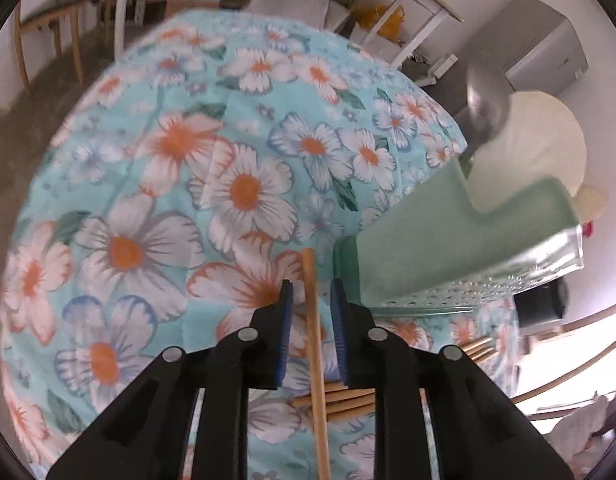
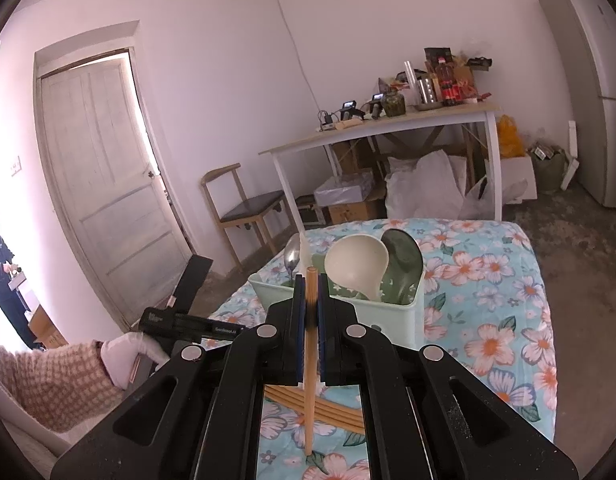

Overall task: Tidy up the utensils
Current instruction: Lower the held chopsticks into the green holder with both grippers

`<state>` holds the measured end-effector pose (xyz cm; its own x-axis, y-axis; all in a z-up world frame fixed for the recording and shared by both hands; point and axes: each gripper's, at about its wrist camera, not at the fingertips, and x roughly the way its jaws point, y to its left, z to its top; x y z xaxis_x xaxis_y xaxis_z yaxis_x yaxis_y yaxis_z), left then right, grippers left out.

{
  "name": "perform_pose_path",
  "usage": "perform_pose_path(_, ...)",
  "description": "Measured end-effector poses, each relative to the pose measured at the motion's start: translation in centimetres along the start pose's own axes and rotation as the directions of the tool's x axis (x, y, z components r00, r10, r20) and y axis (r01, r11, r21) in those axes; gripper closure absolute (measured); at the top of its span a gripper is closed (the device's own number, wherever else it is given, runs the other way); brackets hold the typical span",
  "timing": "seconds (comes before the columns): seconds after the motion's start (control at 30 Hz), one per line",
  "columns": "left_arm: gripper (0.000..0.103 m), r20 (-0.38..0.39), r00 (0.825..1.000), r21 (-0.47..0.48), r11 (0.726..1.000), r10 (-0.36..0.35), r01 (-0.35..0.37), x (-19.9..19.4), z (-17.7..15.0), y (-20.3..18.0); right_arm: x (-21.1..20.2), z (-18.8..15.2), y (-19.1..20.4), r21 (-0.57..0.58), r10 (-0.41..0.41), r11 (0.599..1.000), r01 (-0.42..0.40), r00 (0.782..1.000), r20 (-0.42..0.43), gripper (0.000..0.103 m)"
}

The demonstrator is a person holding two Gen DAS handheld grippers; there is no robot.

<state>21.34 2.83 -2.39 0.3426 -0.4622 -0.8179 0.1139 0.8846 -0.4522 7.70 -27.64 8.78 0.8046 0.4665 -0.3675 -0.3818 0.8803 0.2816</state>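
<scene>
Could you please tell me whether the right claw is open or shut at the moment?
Shut. The right claw has both blue pads pressed against a wooden chopstick, which stands upright between them.

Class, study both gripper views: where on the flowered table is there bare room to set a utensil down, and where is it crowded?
Free: the flowered cloth left of the green holder, and right of it in the right wrist view. Crowded: the holder with its ladles, and the chopstick pile near the grippers.

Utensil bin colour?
Pale mint green bin, clearest in the right wrist view.
</scene>
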Motion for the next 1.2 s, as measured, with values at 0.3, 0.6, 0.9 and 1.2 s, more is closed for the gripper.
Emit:
perform_pose_path(0.3, 0.093, -0.064, 0.998, -0.078, 0.997, -0.026, 0.021, 2.4, 1.5, 1.6, -0.1, -0.2, -0.2, -0.005, -0.002, 1.0, 0.002, 1.0, -0.004, 0.099)
perform_pose_path(0.6, 0.097, 0.128, 0.992, -0.102, 0.994, -0.017, 0.03, -4.8, 0.6, 1.5, -0.3, -0.2, -0.7, -0.011, -0.008, 1.0, 0.008, 1.0, -0.008, 0.099)
perform_pose_path(0.9, 0.097, 0.484, 0.869, 0.069, 0.994, -0.105, 0.082, -18.5, -0.8, -4.2, -1.1, -0.3, -1.0, -0.014, -0.021, 1.0, 0.021, 1.0, 0.0, 0.099)
perform_pose_path(1.2, 0.097, 0.664, 0.68, 0.284, 0.946, -0.311, 0.155, -25.9, -0.5, -10.7, -2.1, 0.4, -0.2, -0.029, -0.023, 0.999, 0.024, 0.999, 0.023, 0.1)
